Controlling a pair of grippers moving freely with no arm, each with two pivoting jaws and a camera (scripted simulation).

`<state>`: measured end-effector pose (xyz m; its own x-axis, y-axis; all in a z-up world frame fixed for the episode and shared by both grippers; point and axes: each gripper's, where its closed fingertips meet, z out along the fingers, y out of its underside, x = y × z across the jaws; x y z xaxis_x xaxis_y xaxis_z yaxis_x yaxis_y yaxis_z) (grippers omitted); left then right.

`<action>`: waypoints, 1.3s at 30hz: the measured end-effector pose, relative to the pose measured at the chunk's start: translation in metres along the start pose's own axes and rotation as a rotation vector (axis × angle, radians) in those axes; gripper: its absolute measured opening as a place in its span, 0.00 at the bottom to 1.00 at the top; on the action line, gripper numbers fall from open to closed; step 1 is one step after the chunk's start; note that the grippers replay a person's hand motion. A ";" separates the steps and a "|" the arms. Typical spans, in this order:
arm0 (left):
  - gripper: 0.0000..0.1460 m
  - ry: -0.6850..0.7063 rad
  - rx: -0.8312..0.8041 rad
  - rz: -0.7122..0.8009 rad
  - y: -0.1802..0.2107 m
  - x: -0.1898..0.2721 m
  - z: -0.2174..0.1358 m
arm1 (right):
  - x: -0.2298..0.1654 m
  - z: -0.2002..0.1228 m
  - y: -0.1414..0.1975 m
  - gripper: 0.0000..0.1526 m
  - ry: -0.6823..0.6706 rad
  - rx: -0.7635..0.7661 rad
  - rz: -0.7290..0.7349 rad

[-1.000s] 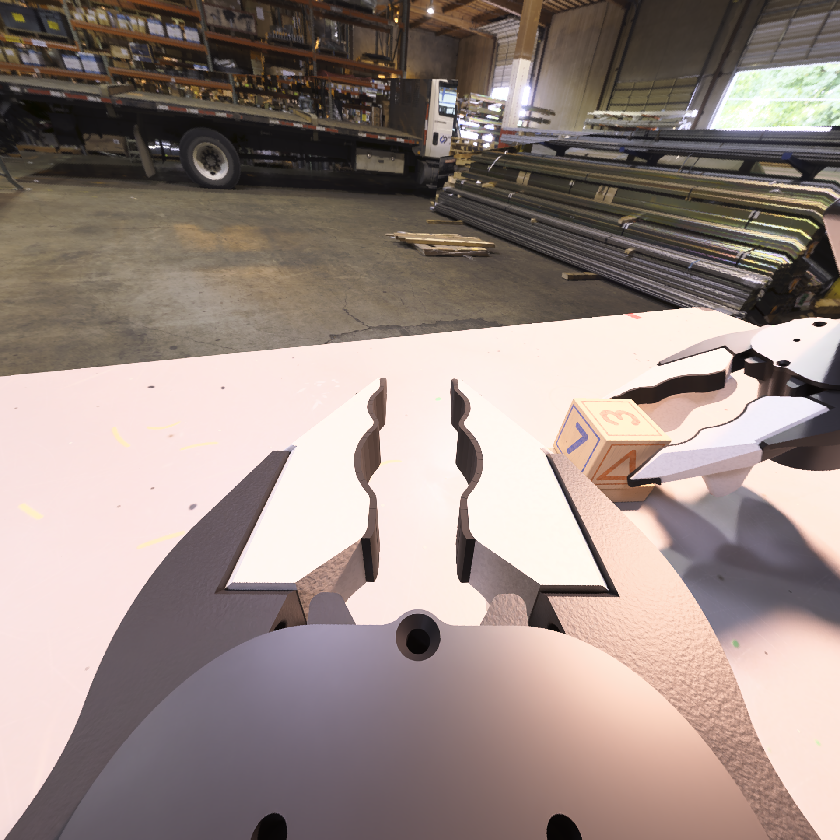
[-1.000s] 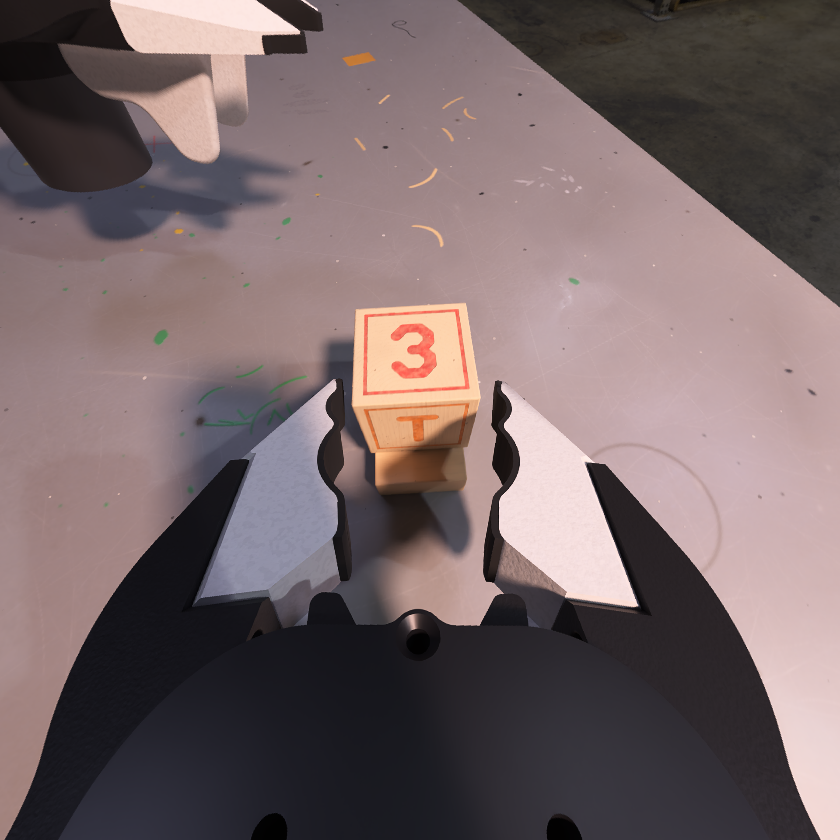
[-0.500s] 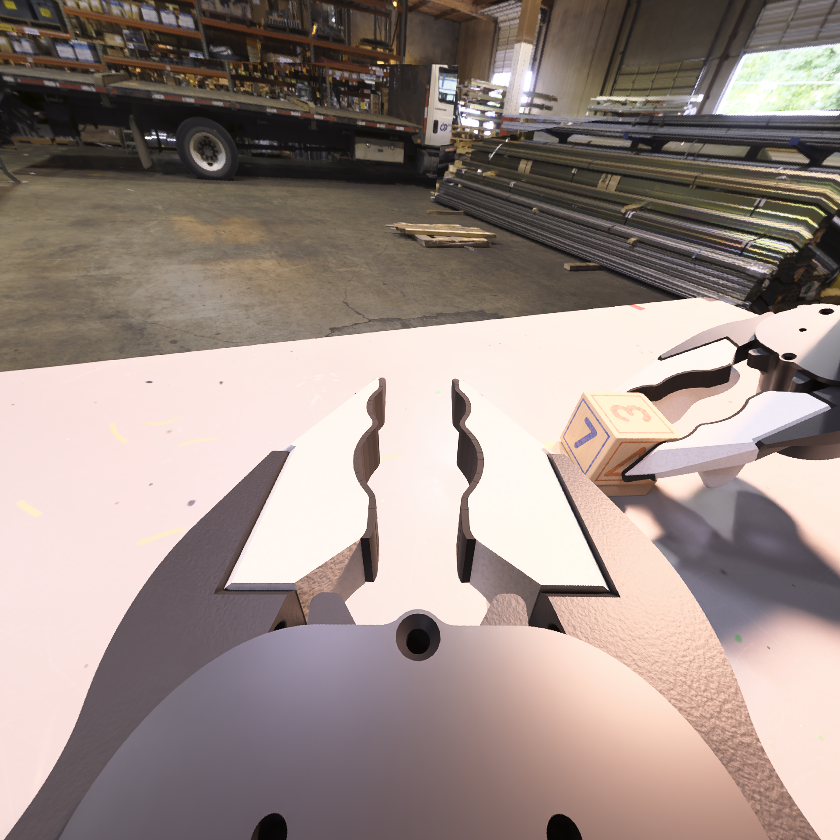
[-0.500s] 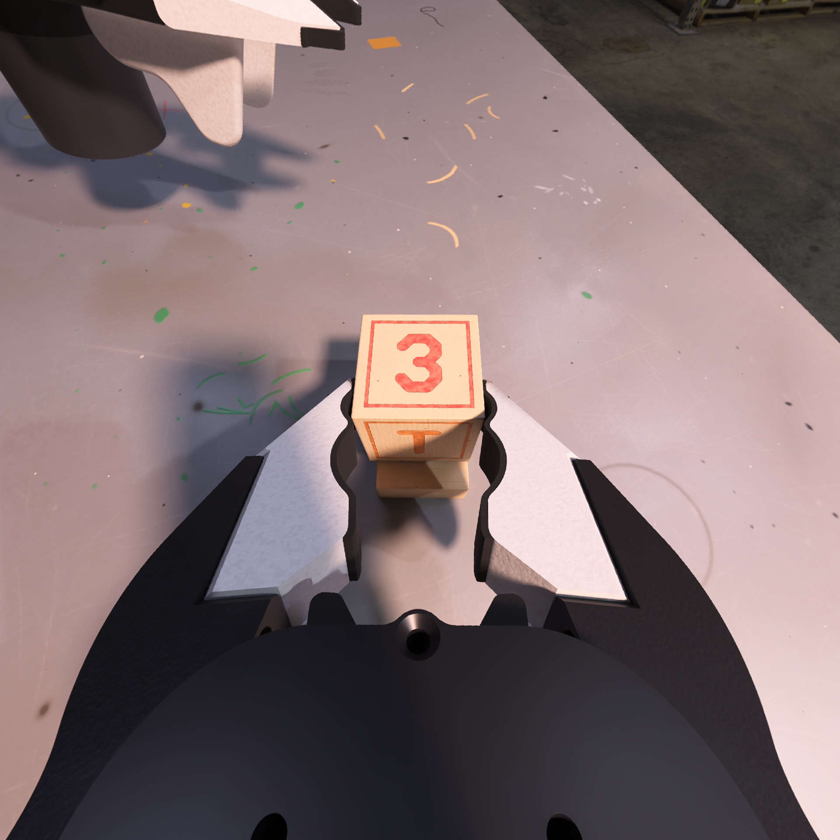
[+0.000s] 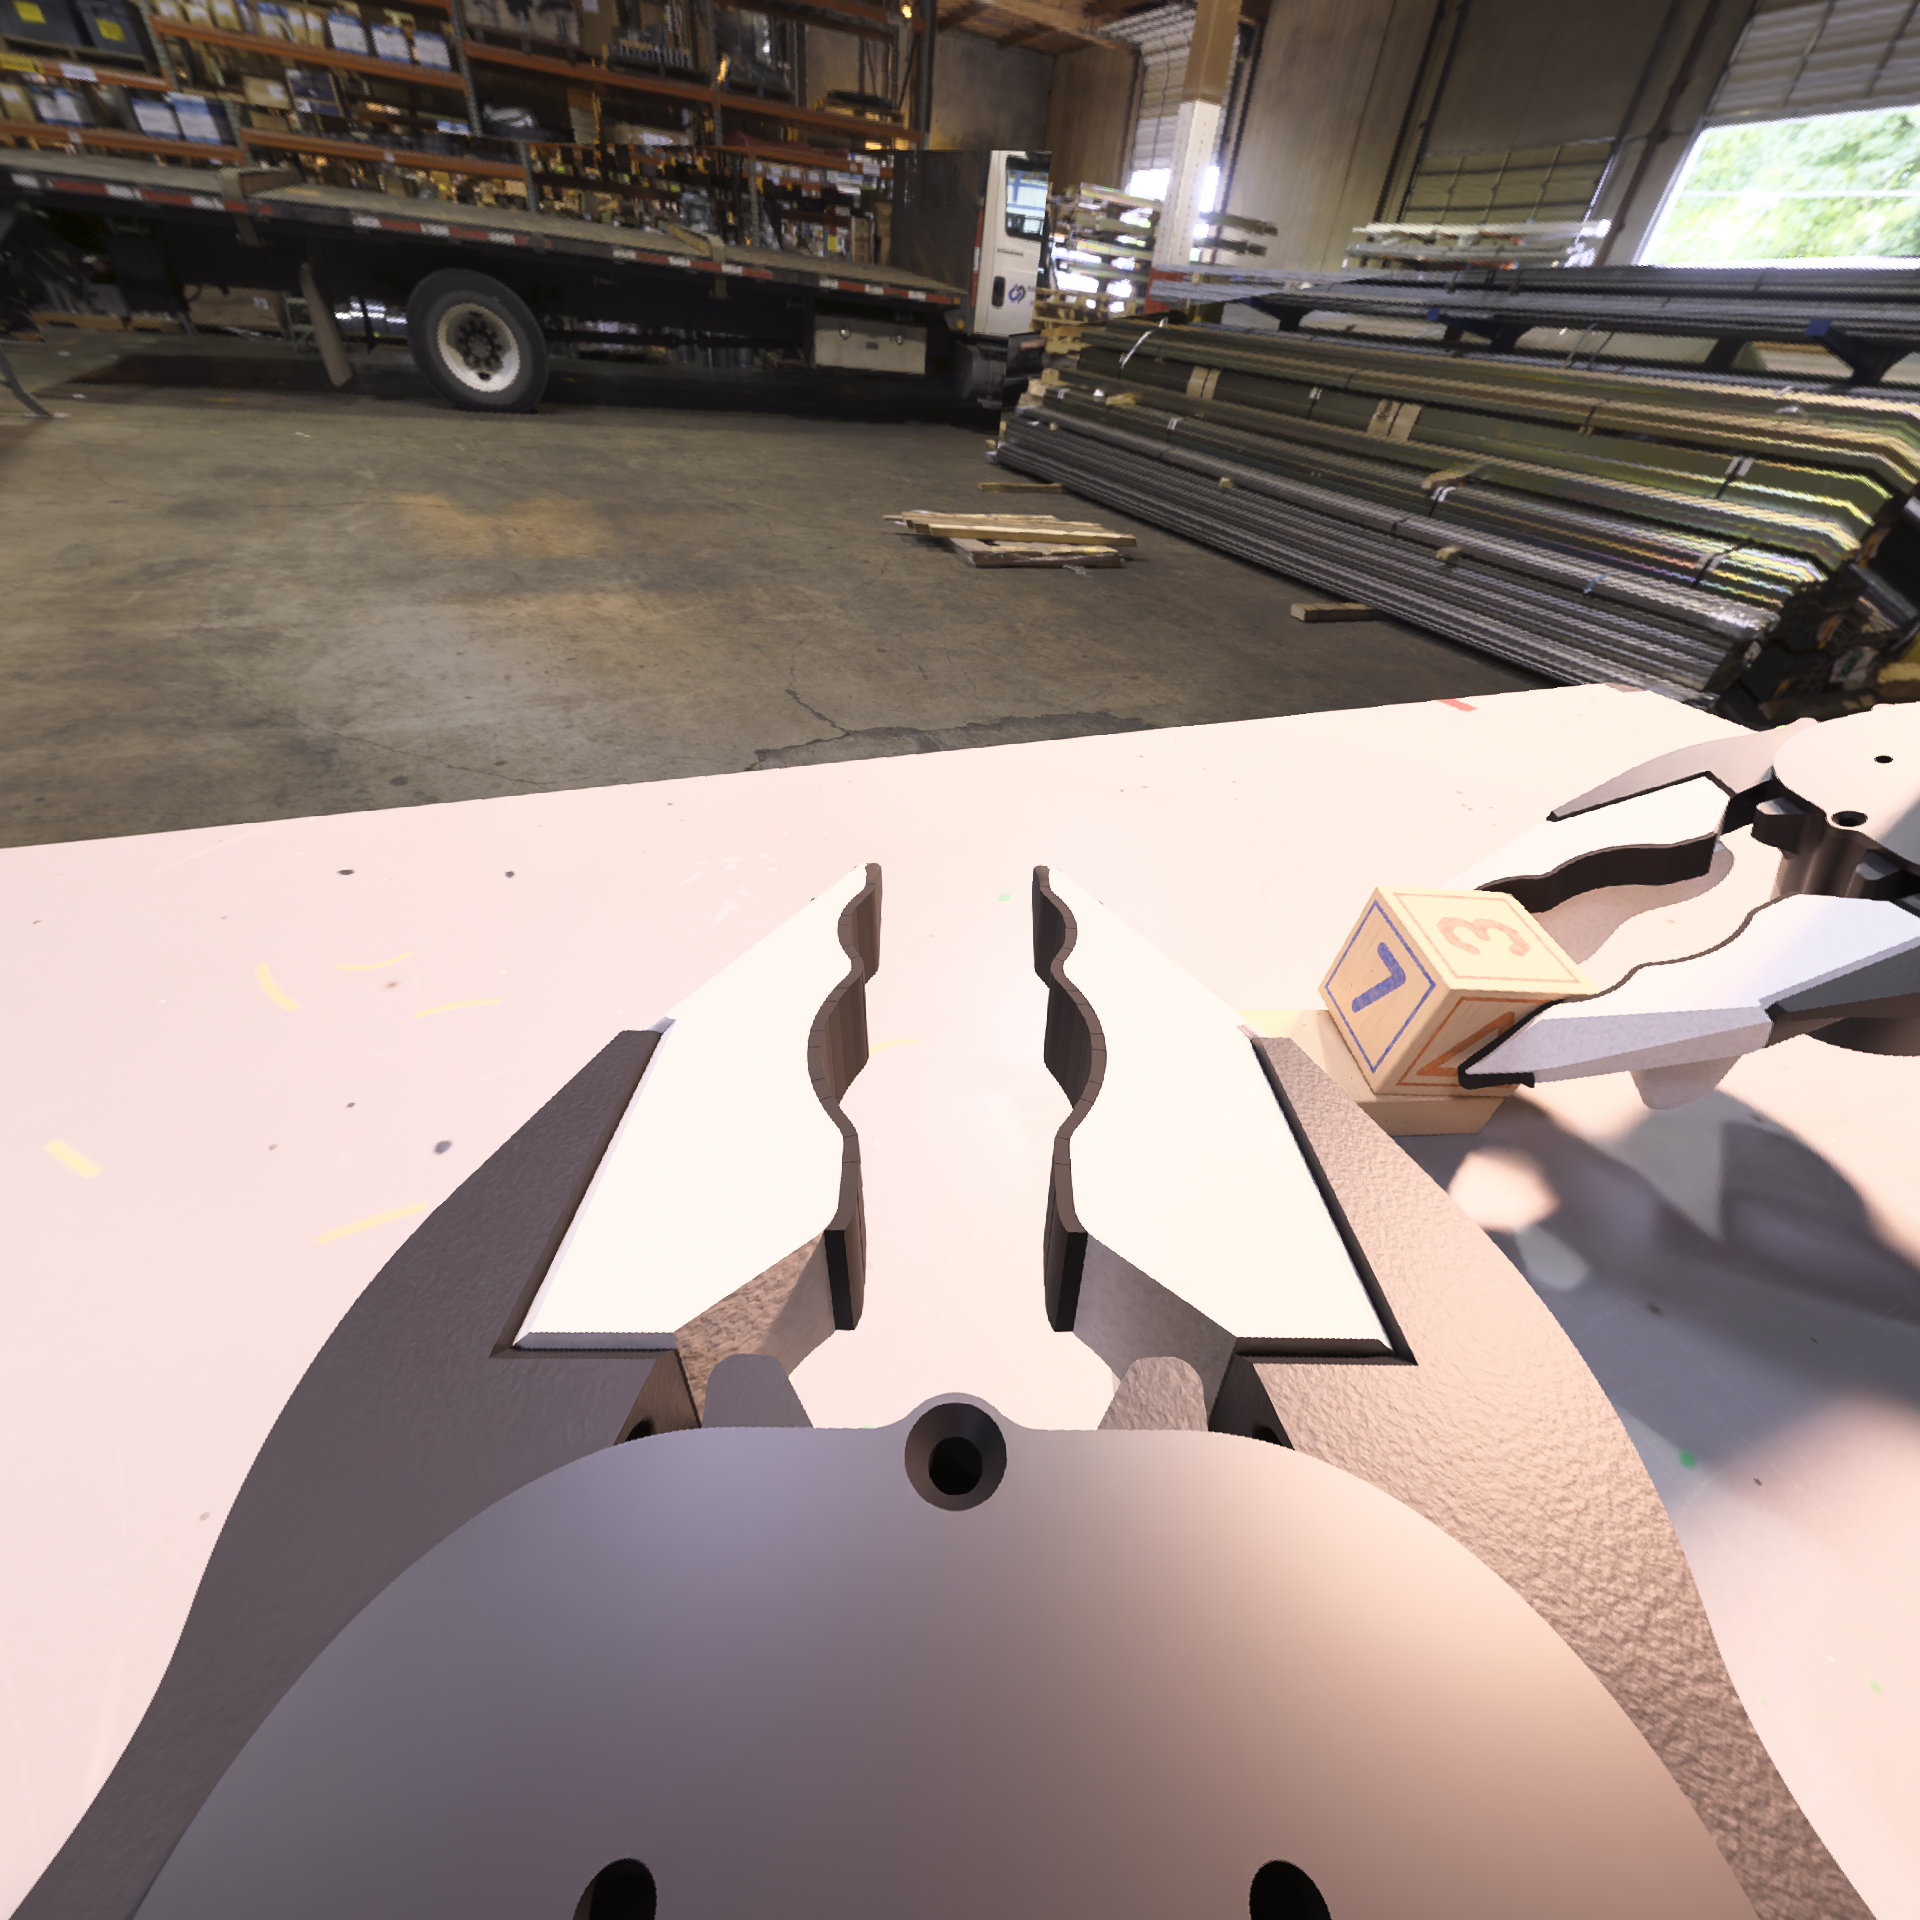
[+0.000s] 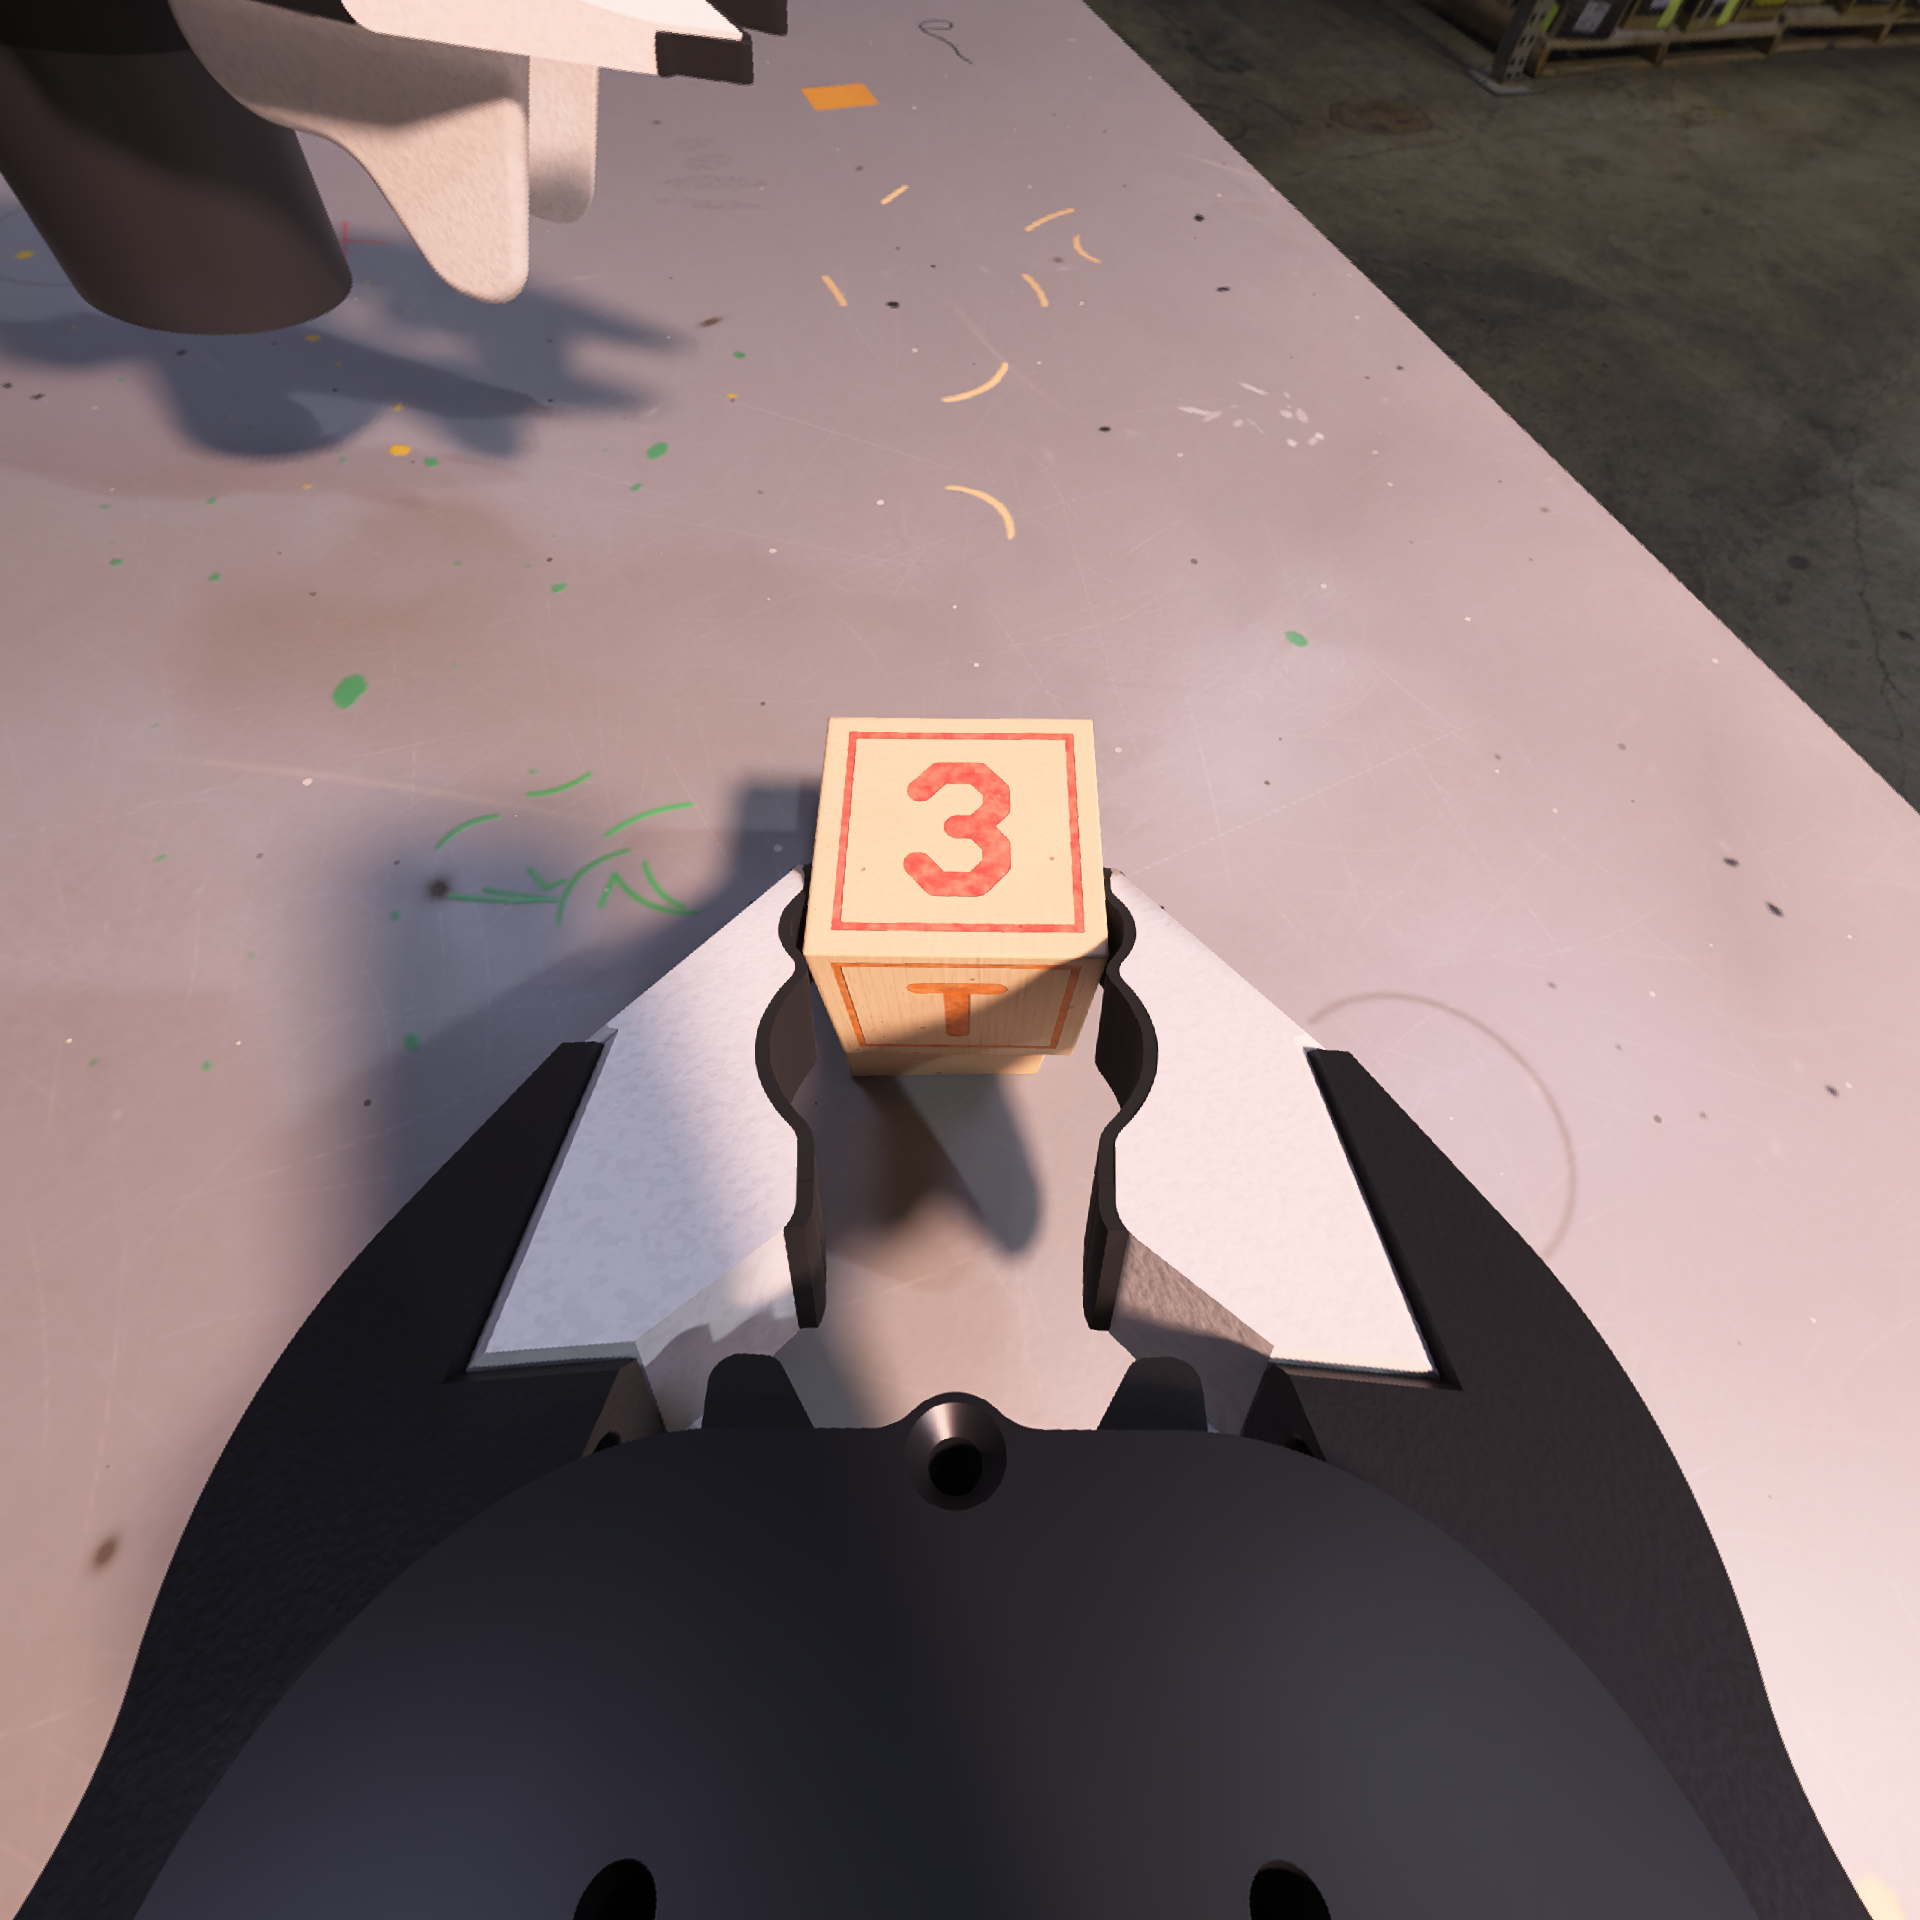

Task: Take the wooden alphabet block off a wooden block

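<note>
The wooden alphabet block (image 6: 956, 831), pale with red and blue print, sits between my right gripper's (image 6: 956, 883) fingertips, which are shut on its two sides. Only a thin strip of the plain wooden block (image 6: 945, 1062) shows beneath it. In the left wrist view the alphabet block (image 5: 1423, 987) is tilted on the plain wooden block (image 5: 1423, 1114), held by the right gripper (image 5: 1507, 966) coming from the right. My left gripper (image 5: 956, 883) is empty, its fingers a narrow gap apart, just left of the blocks. It also shows at the top left of the right wrist view (image 6: 707, 42).
The blocks rest on a pale, paint-flecked table (image 6: 1351, 831). Its far edge (image 5: 935, 769) drops to a warehouse floor. In the right wrist view the table edge (image 6: 1558, 468) runs diagonally on the right.
My right gripper has moved forward around the alphabet block and shut on it. The block is now tilted and hides more of the plain block. The left gripper has kept its place.
</note>
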<state>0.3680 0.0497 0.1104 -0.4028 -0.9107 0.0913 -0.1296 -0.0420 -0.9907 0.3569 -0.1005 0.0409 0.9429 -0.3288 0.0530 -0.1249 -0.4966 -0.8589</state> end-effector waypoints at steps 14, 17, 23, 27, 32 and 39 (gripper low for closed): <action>0.20 0.005 -0.004 -0.013 0.000 0.000 -0.001 | 0.007 -0.017 -0.006 0.34 -0.017 0.055 0.042; 0.20 0.008 -0.007 -0.015 0.000 0.000 -0.001 | 0.010 -0.021 -0.004 0.34 -0.032 0.055 0.053; 0.20 0.009 -0.009 -0.023 0.001 -0.001 0.000 | 0.004 -0.020 0.001 0.34 -0.084 0.045 0.051; 0.20 0.012 -0.011 -0.025 0.001 -0.001 -0.001 | -0.002 -0.017 0.004 0.34 -0.103 0.025 0.030; 0.20 0.011 -0.012 -0.026 0.002 0.000 -0.001 | -0.004 -0.018 0.004 0.34 -0.115 0.026 0.029; 0.20 0.011 -0.012 -0.025 0.001 -0.001 0.000 | -0.007 -0.016 0.004 0.34 -0.125 0.023 0.023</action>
<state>0.3683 0.0502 0.1089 -0.4093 -0.9048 0.1174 -0.1506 -0.0599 -0.9868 0.3449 -0.1134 0.0455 0.9712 -0.2365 -0.0300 -0.1417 -0.4712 -0.8706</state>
